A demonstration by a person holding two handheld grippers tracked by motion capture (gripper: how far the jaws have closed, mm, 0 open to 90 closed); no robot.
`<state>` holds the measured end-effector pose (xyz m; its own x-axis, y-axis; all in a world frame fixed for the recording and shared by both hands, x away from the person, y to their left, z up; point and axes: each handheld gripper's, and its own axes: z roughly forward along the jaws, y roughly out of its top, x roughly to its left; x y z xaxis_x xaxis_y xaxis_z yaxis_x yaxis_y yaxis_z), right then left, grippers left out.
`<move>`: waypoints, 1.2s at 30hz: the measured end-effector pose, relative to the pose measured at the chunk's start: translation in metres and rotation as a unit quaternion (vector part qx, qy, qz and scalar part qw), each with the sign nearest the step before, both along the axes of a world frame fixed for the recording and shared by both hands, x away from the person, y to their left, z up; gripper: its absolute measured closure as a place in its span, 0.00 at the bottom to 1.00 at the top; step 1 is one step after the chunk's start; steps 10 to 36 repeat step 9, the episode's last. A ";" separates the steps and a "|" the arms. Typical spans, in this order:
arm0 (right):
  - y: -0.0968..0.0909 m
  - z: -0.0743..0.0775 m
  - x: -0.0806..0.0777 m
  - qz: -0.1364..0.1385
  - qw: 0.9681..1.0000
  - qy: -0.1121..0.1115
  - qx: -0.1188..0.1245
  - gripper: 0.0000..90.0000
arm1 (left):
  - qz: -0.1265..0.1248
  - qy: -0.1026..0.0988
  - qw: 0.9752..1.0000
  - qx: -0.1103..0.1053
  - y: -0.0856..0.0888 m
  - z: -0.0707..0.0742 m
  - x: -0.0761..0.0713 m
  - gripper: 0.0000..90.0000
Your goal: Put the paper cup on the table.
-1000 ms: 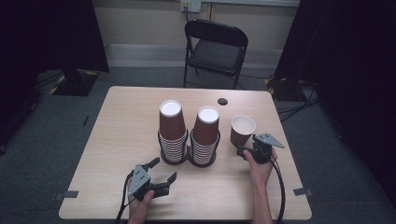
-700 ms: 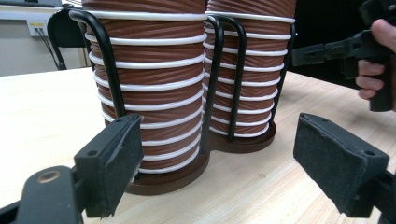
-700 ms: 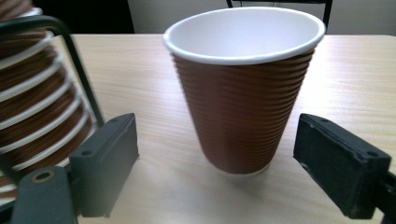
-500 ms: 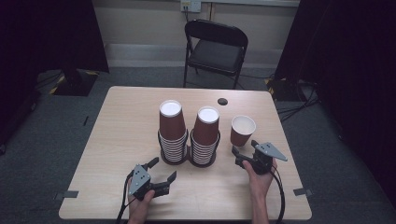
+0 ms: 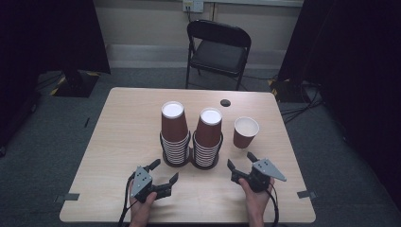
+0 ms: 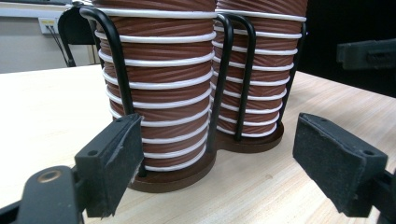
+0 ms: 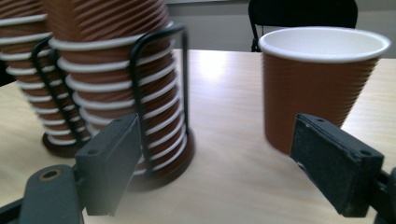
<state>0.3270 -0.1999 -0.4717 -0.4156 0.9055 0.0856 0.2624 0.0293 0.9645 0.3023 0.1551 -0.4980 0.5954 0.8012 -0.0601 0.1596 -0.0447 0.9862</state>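
Two tall stacks of ribbed brown paper cups stand side by side in black wire holders, the left stack [image 5: 174, 135] and the right stack [image 5: 208, 137]. A single brown cup [image 5: 246, 131] stands upright, mouth up, to their right. My left gripper [image 5: 165, 170] rests open just in front of the left stack [image 6: 159, 93], with nothing between its pads. My right gripper [image 5: 240, 161] is open near the table's front, short of the single cup [image 7: 322, 84] and beside the right stack [image 7: 116, 84]. Its jaws have just been closing a little, with nothing between them.
The light wooden table [image 5: 123, 127] has a small dark round hole [image 5: 225, 102] near its far edge. A black folding chair [image 5: 218, 49] stands behind the table. Bare tabletop lies to the left of the stacks and along the front edge.
My right gripper has drawn back from beside the single cup toward the table's near edge, and the cup stays standing on its own. The left gripper has not moved.
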 end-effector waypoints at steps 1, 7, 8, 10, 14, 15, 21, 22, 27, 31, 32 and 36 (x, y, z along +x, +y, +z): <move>0.002 -0.003 -0.003 0.000 1.000 0.001 0.004 0.17 | 0.000 0.000 1.000 0.000 0.000 0.000 0.000 0.18; 0.011 -0.016 -0.010 0.008 1.000 0.003 0.000 0.16 | -0.001 -0.001 1.000 -0.003 0.001 0.000 0.000 0.18; 0.011 -0.018 -0.010 0.008 1.000 0.004 0.002 0.16 | -0.001 -0.001 1.000 -0.005 0.001 0.000 0.000 0.18; 0.011 -0.018 -0.010 0.006 1.000 0.005 0.002 0.16 | 0.000 0.000 1.000 -0.006 0.001 0.000 0.000 0.18; 0.011 -0.018 -0.010 0.006 1.000 0.005 0.002 0.16 | 0.000 0.000 1.000 -0.006 0.001 0.000 0.000 0.18; 0.011 -0.018 -0.010 0.006 1.000 0.005 0.002 0.16 | 0.000 0.000 1.000 -0.006 0.001 0.000 0.000 0.18; 0.011 -0.018 -0.010 0.006 1.000 0.005 0.002 0.16 | 0.000 0.000 1.000 -0.006 0.001 0.000 0.000 0.18; 0.011 -0.018 -0.010 0.006 1.000 0.005 0.002 0.16 | 0.000 0.000 1.000 -0.006 0.001 0.000 0.000 0.18; 0.011 -0.018 -0.010 0.006 1.000 0.005 0.002 0.16 | 0.000 0.000 1.000 -0.006 0.001 0.000 0.000 0.18; 0.011 -0.018 -0.010 0.006 1.000 0.005 0.002 0.16 | 0.000 0.000 1.000 -0.006 0.001 0.000 0.000 0.18; 0.011 -0.018 -0.010 0.006 1.000 0.005 0.002 0.16 | 0.000 0.000 1.000 -0.006 0.001 0.000 0.000 0.18; 0.011 -0.018 -0.010 0.006 1.000 0.005 0.002 0.16 | 0.000 0.000 1.000 -0.006 0.001 0.000 0.000 0.18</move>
